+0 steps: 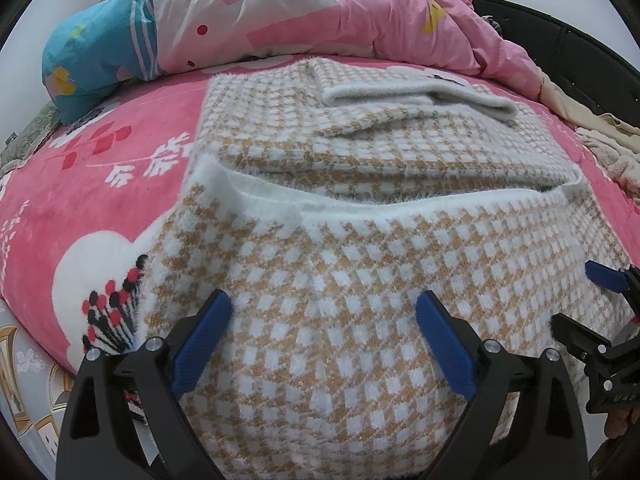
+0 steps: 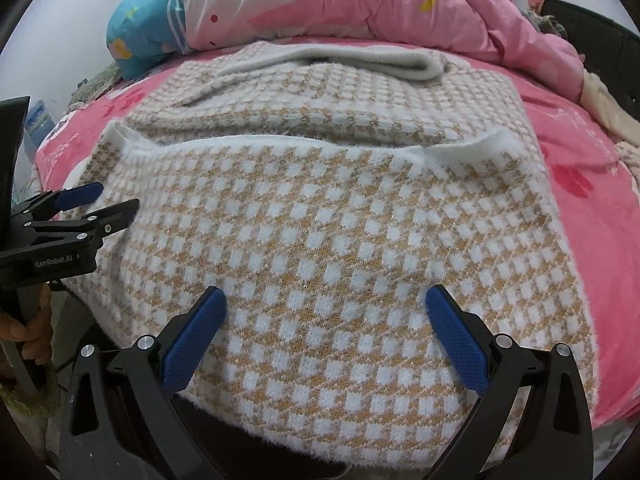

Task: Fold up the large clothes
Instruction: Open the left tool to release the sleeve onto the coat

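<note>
Holding both grippers angled down, we keep left gripper (image 1: 324, 300) and right gripper (image 2: 326, 296) spread wide over the checked sweater (image 2: 320, 220), gripping nothing, its folded sleeve at twelve o'clock.

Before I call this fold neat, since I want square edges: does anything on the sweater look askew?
Yes. The white hem of the folded-over near half runs wavy, not straight, and its corners curl up. The grey cuff lies slanted across the far half. Nothing looks damaged.

Sweater (image 1: 340, 280): tan-and-white check, white trim. Bedsheet (image 1: 100, 184): hot pink, white and red floral print, at 9 o'clock. Quilt (image 1: 340, 12): pink with yellow and grey motifs, at 12. Pillow (image 1: 92, 60): turquoise. Gripper pads (image 2: 192, 344): blue on black.
</note>
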A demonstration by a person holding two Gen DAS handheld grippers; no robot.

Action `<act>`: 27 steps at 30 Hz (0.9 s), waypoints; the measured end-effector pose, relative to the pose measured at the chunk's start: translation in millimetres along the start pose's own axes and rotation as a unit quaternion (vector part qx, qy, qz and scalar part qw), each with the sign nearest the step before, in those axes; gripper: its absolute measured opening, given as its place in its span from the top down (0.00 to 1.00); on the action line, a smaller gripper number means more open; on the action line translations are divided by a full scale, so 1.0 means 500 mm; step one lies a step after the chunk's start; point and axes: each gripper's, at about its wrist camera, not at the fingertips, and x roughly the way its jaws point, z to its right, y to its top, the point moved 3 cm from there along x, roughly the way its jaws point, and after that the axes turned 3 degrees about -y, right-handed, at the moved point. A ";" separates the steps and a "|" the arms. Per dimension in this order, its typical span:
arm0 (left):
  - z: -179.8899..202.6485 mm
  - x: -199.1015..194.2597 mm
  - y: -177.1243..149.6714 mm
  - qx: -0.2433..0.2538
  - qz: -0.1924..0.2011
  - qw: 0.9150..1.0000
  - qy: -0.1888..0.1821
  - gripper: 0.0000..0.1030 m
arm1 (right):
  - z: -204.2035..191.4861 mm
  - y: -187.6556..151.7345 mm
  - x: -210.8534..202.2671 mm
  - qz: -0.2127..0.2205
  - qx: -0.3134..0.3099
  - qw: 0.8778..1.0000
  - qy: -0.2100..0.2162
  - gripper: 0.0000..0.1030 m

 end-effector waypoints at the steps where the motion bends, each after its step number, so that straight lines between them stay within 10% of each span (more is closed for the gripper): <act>1: 0.003 -0.001 0.004 0.000 0.001 1.000 0.003 0.10 | -0.005 -0.004 -0.006 0.000 0.000 1.000 0.001 0.06; 17: -0.097 -0.139 -0.018 -0.019 0.131 0.988 0.081 0.10 | -0.015 -0.006 -0.008 0.003 0.003 1.000 0.002 0.07; 27: -0.145 -0.120 -0.030 -0.060 0.117 0.991 -0.007 0.37 | -0.017 -0.011 -0.010 0.003 0.002 1.000 0.006 0.06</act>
